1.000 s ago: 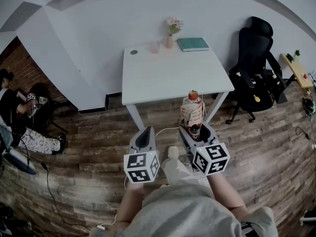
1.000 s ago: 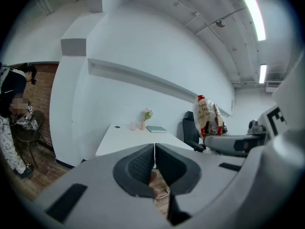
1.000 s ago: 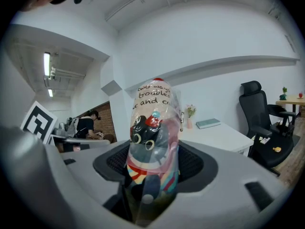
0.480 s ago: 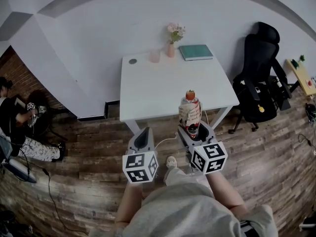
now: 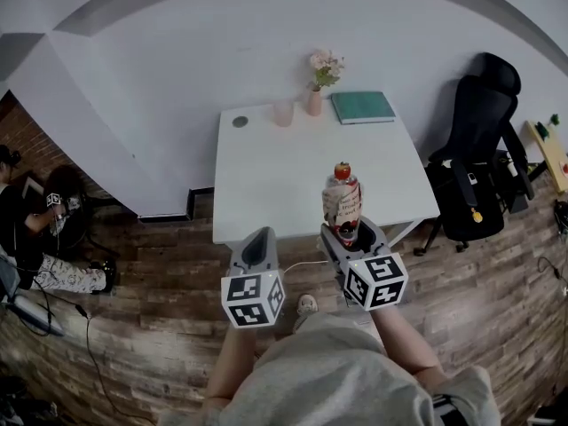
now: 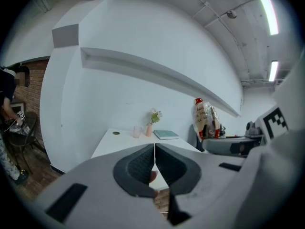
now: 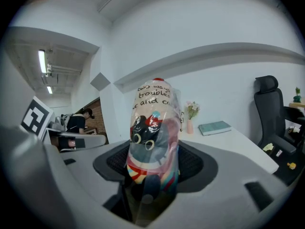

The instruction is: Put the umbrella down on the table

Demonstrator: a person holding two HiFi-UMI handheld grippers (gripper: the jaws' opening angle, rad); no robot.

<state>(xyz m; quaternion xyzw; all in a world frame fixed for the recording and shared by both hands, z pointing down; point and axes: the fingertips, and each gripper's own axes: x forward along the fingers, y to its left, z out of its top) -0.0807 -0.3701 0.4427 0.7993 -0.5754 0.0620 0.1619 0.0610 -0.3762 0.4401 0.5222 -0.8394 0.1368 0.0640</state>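
Near head-view centre, a touch toward 3 o'clock: the folded umbrella (image 5: 343, 201) stands upright, red knob on top, lower end in the right gripper (image 5: 353, 235). The right gripper view confirms it: both jaws are clamped on the umbrella's base, which sits in a clear sleeve with a cartoon cat print and some lettering. The umbrella overlaps the near right part of the white table (image 5: 266, 176). Whether it touches the top can't be told from these views.

The left gripper (image 5: 259, 242) is at 9 o'clock of the right one, well apart from it, near the table's front edge. Its own view shows the jaws closed together with nothing between them.

Along the table's far edge, at 12 o'clock from the grippers: a small dark disc (image 5: 240, 122), a pink cup (image 5: 283, 113), a pink vase with flowers (image 5: 316, 96) and a teal book (image 5: 362, 106), running left to right.

A black office chair (image 5: 484, 149) is at 3 o'clock of the table. A seated person (image 5: 27, 224) is at 9 o'clock, by the brick wall. The floor is wood plank.
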